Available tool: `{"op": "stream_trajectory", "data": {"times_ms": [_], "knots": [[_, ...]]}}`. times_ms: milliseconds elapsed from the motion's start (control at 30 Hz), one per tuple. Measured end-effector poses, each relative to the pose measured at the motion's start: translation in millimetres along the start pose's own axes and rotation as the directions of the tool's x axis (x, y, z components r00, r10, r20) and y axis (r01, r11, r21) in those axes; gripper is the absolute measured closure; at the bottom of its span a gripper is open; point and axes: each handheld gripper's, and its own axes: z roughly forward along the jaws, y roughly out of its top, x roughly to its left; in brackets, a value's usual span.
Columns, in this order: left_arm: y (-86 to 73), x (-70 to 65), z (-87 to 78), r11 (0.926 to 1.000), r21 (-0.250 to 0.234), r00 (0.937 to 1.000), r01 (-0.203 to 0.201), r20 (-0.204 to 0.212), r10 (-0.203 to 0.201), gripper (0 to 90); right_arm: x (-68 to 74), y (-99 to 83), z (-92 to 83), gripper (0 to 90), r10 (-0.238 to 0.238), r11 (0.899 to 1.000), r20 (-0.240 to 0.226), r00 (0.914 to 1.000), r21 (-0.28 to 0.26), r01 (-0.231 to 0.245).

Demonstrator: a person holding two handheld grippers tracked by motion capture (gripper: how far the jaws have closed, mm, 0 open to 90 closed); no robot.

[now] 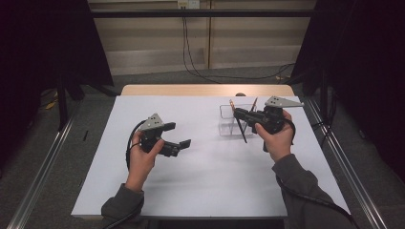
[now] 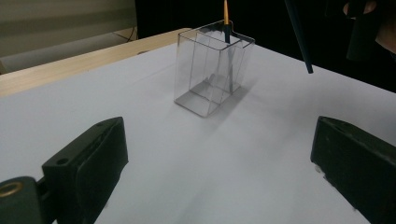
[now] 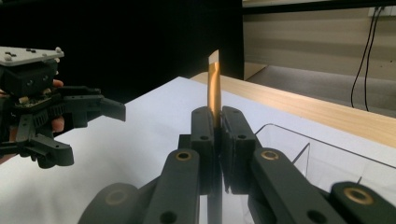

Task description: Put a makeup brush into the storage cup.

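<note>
A clear plastic box (image 1: 228, 125) stands on the white table (image 1: 200, 186), right of centre. One pencil (image 1: 254, 103) with an orange top leans inside it; in the left gripper view this pencil (image 2: 226, 18) rises from the box (image 2: 212, 70). My right gripper (image 1: 242, 114) is shut on a second dark pencil (image 1: 240, 128), held tilted beside the box with its lower tip above the table. In the right gripper view its gold end (image 3: 214, 88) sticks up between the closed jaws of the right gripper (image 3: 217, 126). My left gripper (image 1: 177, 135) hovers open and empty left of the box.
A wooden strip (image 1: 205, 89) runs along the table's far edge. Metal rails (image 1: 43, 167) flank both sides. White tabletop (image 2: 154, 112) separates my left gripper (image 2: 219, 163) from the box. Cables hang on the back wall (image 1: 188, 52).
</note>
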Motion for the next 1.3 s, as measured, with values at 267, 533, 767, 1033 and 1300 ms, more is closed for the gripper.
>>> {"op": "stream_trajectory", "data": {"times_ms": [267, 533, 767, 1033, 1300], "knots": [[0.5, -0.1, -0.7, 0.9999, 0.009, 0.9999, -0.006, -0.009, 0.006, 3.7, -2.1, 1.2, -2.6, 84.7, 0.006, 1.0, 0.01, 0.9999, -0.019, -0.006], [0.1, 0.4, -0.6, 1.0, 0.001, 1.0, -0.002, 0.0, 0.002, 3.7, -5.4, 2.6, -3.7, 84.7, 0.015, 0.999, 0.022, 0.9996, -0.032, -0.014], [-0.1, 0.7, -0.7, 1.0, 0.003, 1.0, -0.002, -0.003, 0.002, 3.7, -10.0, 3.9, -4.6, 84.7, 0.022, 0.999, 0.043, 0.9988, -0.031, -0.021], [-0.6, 1.5, -1.0, 1.0, 0.004, 1.0, 0.003, -0.002, -0.003, 3.7, -14.3, 6.1, -4.1, 84.7, 0.027, 0.999, 0.055, 0.9981, -0.034, -0.025], [-1.3, 1.7, -0.5, 1.0, 0.008, 1.0, 0.003, -0.007, -0.003, 3.7, -19.9, 10.8, -3.5, 84.7, 0.03, 0.998, 0.064, 0.9975, -0.049, -0.027]]}}
